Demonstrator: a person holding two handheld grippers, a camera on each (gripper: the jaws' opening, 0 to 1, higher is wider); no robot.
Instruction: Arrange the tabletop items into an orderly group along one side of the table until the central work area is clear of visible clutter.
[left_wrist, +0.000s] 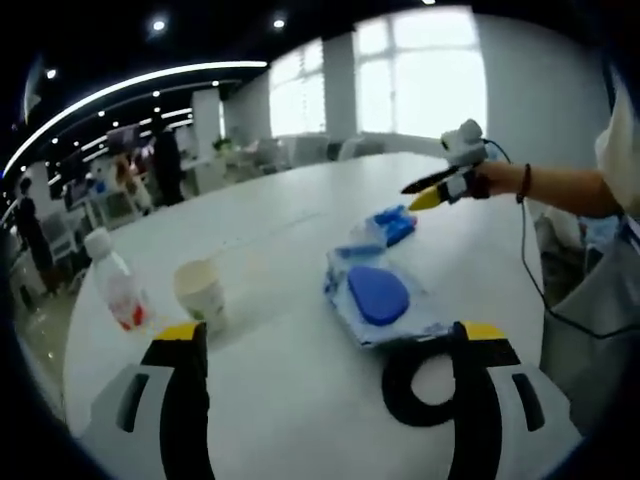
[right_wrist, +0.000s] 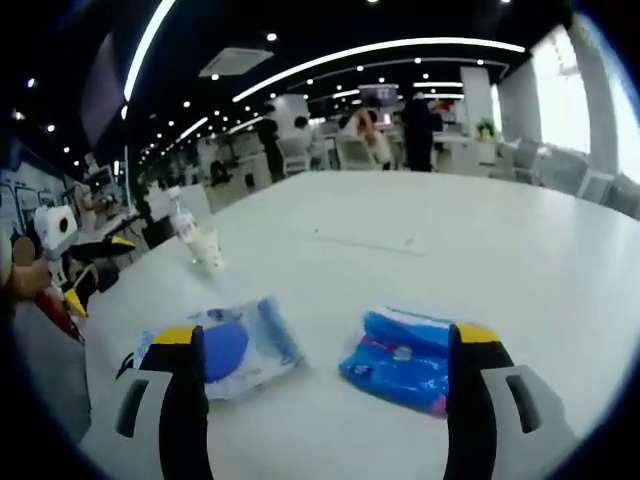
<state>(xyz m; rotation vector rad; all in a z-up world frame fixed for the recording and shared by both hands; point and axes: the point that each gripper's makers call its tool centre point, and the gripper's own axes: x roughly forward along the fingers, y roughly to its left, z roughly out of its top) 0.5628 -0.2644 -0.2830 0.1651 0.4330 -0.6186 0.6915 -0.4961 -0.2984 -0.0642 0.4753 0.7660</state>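
Taking the clear packet with the dark blue oval (left_wrist: 378, 296) as the landmark and reading from its left in the left gripper view: a small plastic bottle (left_wrist: 116, 285) stands farthest off, a pale paper cup (left_wrist: 201, 293) sits between the bottle and the packet, and beyond the packet, touching or nearly touching its far corner, lies a smaller blue wrapped pack (left_wrist: 391, 226). A black ring (left_wrist: 418, 386) lies just on the near side of the packet, by this view's right jaw.

The left gripper (left_wrist: 330, 345) is released, jaws spread wide, holding nothing; the packet lies just ahead of it and slightly to its right. The right gripper (left_wrist: 432, 192) hovers past the blue pack on the far side, held by a hand (left_wrist: 492, 180); seen from here its yellow tips look close together.

In the right gripper view those jaws (right_wrist: 322, 345) stand well apart and empty, so I judge it open. This view shows a clear gap between packet (right_wrist: 235, 348) and blue pack (right_wrist: 405, 358), the pack nearer the right jaw, its long axis crosswise. The right gripper is likely the nearer one for the pack.
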